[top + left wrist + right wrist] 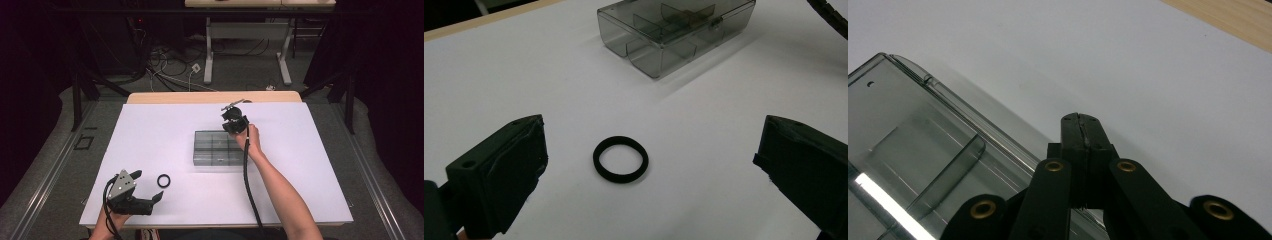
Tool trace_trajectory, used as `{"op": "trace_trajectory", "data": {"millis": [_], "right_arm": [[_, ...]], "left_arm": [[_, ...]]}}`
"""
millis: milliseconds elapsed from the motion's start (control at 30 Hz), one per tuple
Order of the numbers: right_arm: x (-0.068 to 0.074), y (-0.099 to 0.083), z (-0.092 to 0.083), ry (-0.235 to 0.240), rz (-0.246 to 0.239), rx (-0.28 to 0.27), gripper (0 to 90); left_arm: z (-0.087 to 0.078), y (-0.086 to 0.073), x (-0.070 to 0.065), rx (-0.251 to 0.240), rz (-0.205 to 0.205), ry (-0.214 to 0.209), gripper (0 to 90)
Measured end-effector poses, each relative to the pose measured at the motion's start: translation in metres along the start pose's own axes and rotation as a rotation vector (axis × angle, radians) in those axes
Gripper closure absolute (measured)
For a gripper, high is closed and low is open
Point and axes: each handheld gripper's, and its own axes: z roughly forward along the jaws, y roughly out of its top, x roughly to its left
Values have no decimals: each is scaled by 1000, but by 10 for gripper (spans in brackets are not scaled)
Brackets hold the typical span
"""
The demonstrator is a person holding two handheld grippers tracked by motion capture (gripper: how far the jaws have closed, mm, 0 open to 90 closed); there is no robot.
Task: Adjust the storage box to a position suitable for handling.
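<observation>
The white sheet [165, 130] covers most of the table, and a strip of bare wood [210, 97] shows along its far edge. On the left side there is lots of bare white room.

Near the front left corner, the left gripper [148, 186] rests low, close to the sheet's front edge. Its two jaws stand wide apart with nothing between the pads. The small black ring [163, 180] lies flat on the sheet just past the jaw tips, touching neither one. In the left gripper view the ring [620, 159] sits in the middle of the gap, a little ahead.

Farther right, near the middle, is the clear grey box [218, 148] with little compartments. I can read no words on it.

The right gripper [233, 120] is at the box's far right corner. Its jaws are pressed together, holding nothing. To its right the sheet is bare out to the edge.
</observation>
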Motion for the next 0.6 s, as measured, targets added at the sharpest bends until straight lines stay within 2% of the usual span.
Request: {"op": "trace_trajectory", "data": {"millis": [167, 267, 300, 333, 400, 433, 467, 600], "right_arm": [[1, -1, 0, 6, 10, -9, 900], [1, -1, -1, 2, 6, -3, 900], [2, -1, -3, 2, -2, 17, 900], [3, -2, -2, 0, 10, 2, 900], [2, -2, -3, 4, 4, 17, 900], [2, -2, -2, 2, -1, 1, 900], [3, -2, -4, -1, -3, 18, 900], [5, -3, -5, 7, 6, 26, 900]], "left_arm": [[1, 0, -1, -4, -1, 0, 0], [1, 0, -1, -5, -5, 0, 0], [1, 0, 0, -4, -4, 0, 0], [1, 0, 0, -4, -4, -1, 0], [1, 0, 0, -4, -4, -1, 0], [1, 0, 0, -4, -4, -1, 0], [1, 0, 0, -4, -4, -1, 0], [1, 0, 0, -3, -4, -1, 0]]}}
